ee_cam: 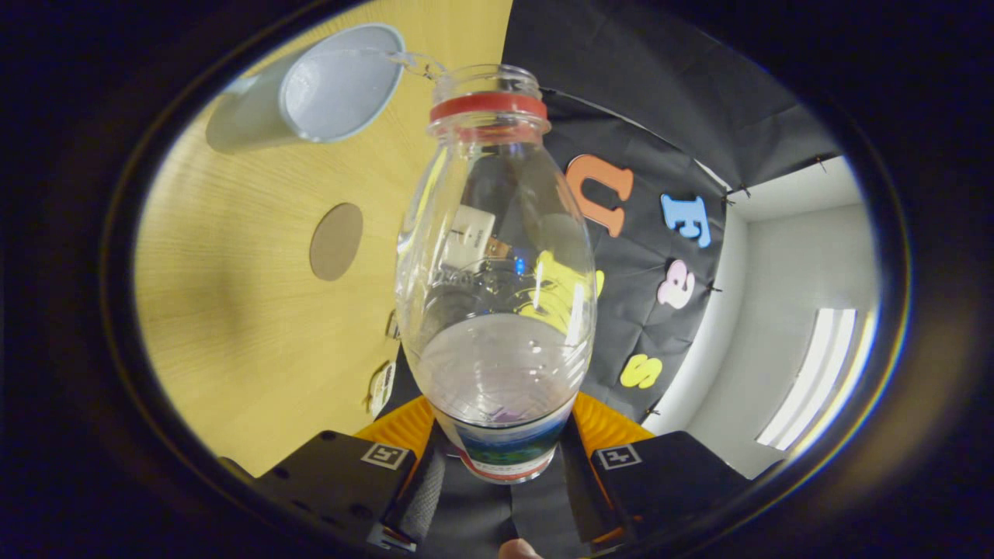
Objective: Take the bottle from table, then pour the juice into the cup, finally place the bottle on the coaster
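We got gripper (497, 458) clamped on clear bottle (495, 295), tipped toward cup (326, 85) on table (233, 310), liquid trickling from mouth into cup; round coaster (336, 241) nearby, bare.

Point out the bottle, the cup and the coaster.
bottle (497, 256): gripper view, on its clear body, between the fingers.
cup (342, 81): gripper view, on its inner wall.
coaster (336, 241): gripper view, on the middle of the round disc on the table.
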### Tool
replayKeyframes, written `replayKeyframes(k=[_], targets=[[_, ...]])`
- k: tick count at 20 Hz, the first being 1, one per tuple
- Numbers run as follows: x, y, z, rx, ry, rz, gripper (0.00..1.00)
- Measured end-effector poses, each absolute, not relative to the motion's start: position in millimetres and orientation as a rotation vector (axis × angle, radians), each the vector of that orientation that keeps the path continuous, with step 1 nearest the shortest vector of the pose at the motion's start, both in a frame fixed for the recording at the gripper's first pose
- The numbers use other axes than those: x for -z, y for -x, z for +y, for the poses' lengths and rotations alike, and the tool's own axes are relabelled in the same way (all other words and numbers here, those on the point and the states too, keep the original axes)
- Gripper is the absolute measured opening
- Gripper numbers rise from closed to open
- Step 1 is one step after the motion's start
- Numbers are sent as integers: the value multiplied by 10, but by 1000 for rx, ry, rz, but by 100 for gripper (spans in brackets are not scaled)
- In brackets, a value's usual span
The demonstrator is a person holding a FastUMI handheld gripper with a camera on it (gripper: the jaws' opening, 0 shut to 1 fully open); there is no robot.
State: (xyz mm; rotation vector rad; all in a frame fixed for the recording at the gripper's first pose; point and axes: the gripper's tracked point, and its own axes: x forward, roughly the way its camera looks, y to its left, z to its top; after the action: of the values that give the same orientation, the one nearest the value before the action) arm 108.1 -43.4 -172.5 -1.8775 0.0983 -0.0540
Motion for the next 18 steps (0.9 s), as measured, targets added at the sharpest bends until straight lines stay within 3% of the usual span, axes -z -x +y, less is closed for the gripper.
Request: replayKeyframes(k=[18], targets=[[1632,-1082,-341,43,1955,84,73]])
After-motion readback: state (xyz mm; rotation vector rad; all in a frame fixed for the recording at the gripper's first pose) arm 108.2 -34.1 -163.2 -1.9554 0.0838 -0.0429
